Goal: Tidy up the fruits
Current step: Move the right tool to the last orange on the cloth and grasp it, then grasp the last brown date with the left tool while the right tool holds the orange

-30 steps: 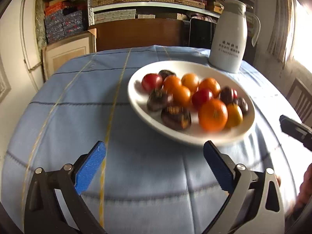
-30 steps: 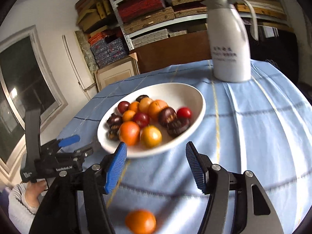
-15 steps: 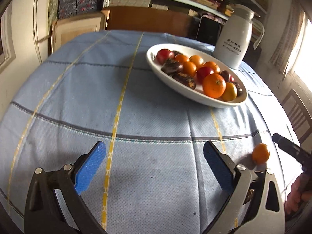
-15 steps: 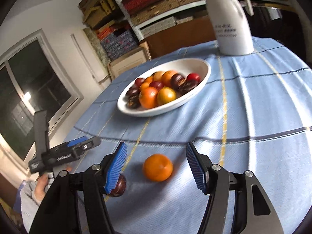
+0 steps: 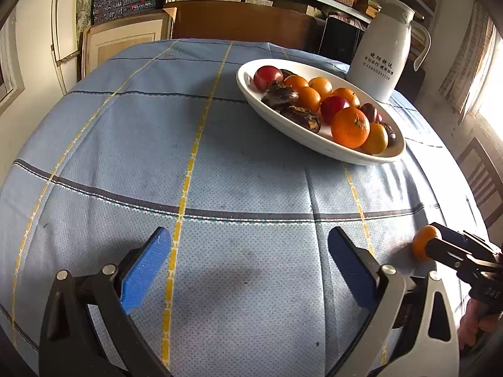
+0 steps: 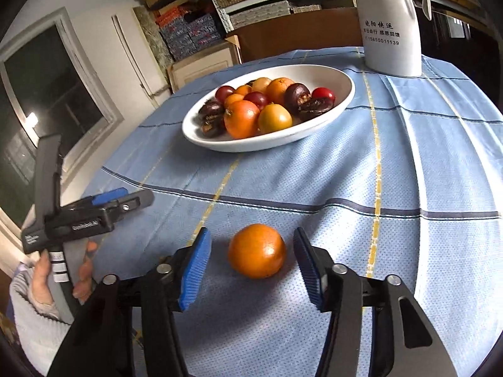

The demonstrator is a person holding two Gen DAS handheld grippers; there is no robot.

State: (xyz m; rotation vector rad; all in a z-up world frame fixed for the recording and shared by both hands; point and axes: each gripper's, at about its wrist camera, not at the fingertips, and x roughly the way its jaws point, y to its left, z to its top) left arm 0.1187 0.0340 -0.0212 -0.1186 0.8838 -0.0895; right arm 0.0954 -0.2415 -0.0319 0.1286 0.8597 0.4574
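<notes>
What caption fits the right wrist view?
Right gripper closing around a loose orange on the blue tablecloth, pads not yet touching; fruit bowl beyond.

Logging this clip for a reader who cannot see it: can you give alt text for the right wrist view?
A loose orange lies on the blue tablecloth between the closing jaws of the right gripper, not yet touched. Behind it stand a white bowl of fruit and a white jug; the left gripper shows at left.

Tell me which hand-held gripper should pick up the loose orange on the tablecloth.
Right. The orange already sits between the right hand-held gripper's closing jaws, not yet pinched. The left hand-held gripper is open over bare tablecloth, off to the side.
</notes>
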